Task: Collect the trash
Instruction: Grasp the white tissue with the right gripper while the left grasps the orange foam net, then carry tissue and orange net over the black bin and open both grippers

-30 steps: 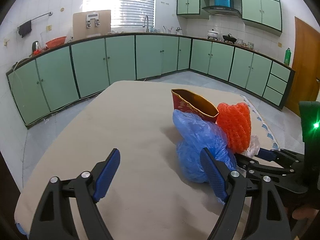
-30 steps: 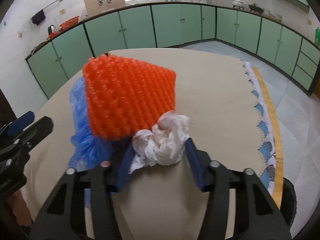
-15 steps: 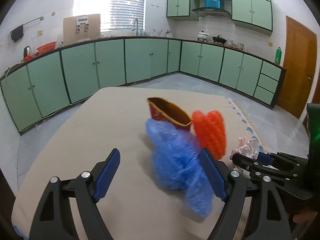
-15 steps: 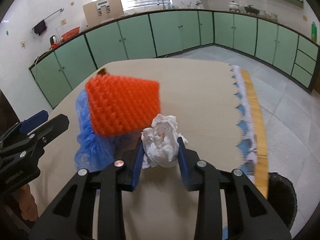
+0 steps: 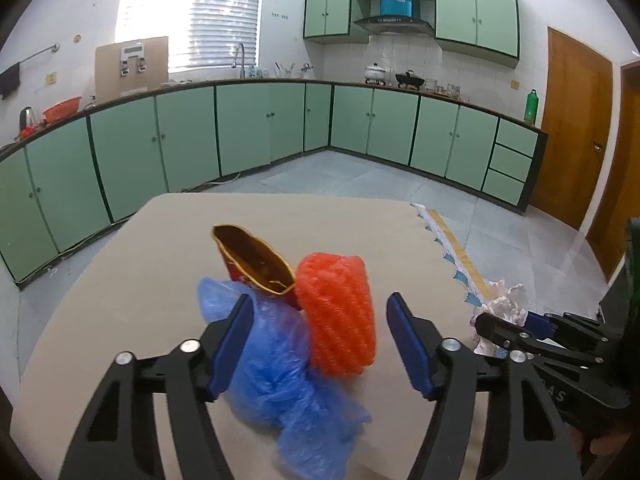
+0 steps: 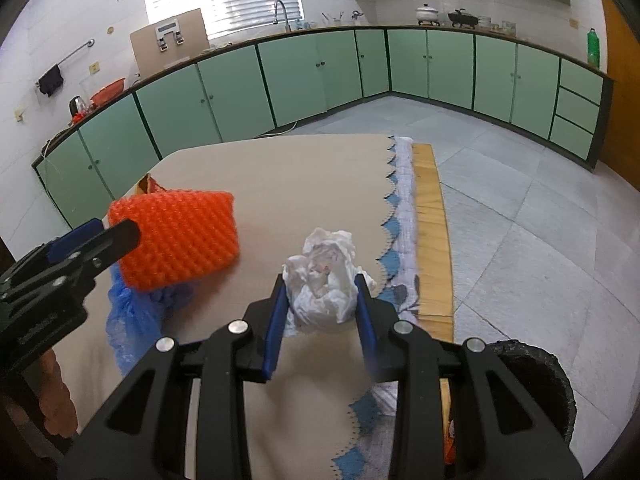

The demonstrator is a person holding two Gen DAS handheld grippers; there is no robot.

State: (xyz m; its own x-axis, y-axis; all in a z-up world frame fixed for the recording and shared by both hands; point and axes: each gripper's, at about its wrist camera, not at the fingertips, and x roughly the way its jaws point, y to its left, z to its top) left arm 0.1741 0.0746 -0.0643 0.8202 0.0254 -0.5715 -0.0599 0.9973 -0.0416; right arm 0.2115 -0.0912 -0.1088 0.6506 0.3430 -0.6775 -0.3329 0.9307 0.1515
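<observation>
Tightly around tissue wad (image 6: 323, 276): right hand-held gripper (image 6: 322, 300)

Mesh roll (image 5: 338, 316) on table (image 5: 168, 248), bag (image 5: 280, 360) in front

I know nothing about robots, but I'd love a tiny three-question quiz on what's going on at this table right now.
1. True or false: the right gripper is shut on the crumpled white tissue.
2. Which item lies between the open left gripper fingers? A) green bottle B) blue plastic bag and orange foam net C) kettle
3. Fill in: the black trash bin sits at the table's near-____ corner in the right wrist view.

Key: 1 true; 2 B; 3 right.
</observation>
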